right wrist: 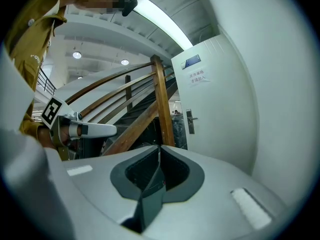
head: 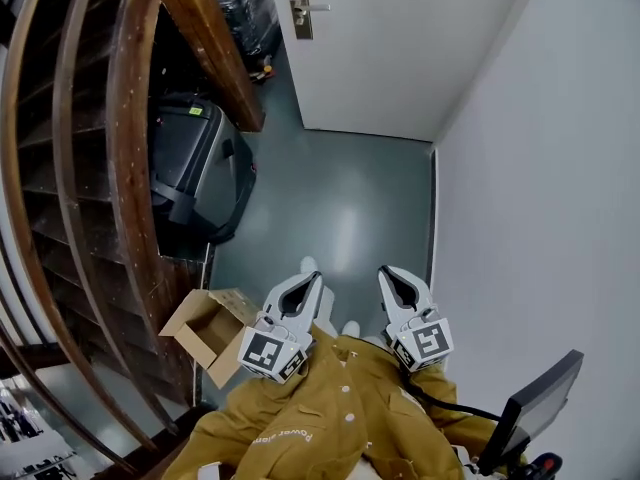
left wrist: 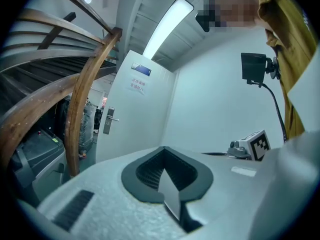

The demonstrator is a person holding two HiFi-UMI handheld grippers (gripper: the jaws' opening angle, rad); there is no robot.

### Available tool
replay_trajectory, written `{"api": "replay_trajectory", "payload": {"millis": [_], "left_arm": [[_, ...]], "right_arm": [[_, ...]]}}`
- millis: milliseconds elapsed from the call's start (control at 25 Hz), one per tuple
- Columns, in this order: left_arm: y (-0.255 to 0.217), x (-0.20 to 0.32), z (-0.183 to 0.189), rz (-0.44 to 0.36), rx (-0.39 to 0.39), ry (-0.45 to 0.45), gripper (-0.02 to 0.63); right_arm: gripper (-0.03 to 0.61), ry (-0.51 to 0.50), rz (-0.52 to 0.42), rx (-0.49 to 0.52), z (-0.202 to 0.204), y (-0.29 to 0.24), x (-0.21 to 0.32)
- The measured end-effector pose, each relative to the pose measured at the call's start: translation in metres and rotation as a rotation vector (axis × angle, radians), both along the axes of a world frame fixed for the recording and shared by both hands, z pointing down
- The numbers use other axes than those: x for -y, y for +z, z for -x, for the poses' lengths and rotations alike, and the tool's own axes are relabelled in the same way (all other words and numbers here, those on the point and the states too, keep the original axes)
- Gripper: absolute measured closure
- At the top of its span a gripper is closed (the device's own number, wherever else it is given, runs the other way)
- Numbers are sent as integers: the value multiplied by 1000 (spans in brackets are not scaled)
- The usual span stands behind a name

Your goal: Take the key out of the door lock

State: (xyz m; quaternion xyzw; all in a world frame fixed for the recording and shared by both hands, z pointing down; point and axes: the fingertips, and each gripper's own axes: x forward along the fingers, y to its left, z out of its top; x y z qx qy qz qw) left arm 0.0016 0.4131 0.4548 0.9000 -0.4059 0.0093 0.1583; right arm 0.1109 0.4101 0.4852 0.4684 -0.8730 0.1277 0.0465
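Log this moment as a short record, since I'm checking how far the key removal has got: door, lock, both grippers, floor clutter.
door: white, at the far end of the grey floor
lock plate: on the door, with a lever handle; key too small to make out
left gripper: fingers together, empty, well short of the door
right gripper: fingers together, empty, beside the left one
floor clutter: open cardboard box and black container by the wooden staircase

Free floor [head: 345, 213] to door [head: 400, 48], stairs [head: 110, 168] L
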Motion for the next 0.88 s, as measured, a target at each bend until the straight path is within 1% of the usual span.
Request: {"api": "replay_trajectory", "payload": {"millis": [120,200,360,520,600,720,880], "left_arm": [[2,48,1,-15,-4,8,617],[3,84,10,-20,-6,15,617],[-3,152,37,-30,-13,28,617],[-10,220,66,-49,-30,47,617],[-12,248,74,-57,-28,63,617],[-12,284,76,-51,-37,83,617],[-5,316,75,-27,-52,92,617]], "right_arm": [[563,8,-11,-12,0,1,48],[568,24,-21,-15,7,0,85],[569,39,-27,-20,34,-5,156],[572,88,-46,-4,57,-15,223],[572,102,-54,-11,66,-18,247],[572,115,-42,-26,71,-17,277],[572,121,-20,-32,71,-10,312]]}}
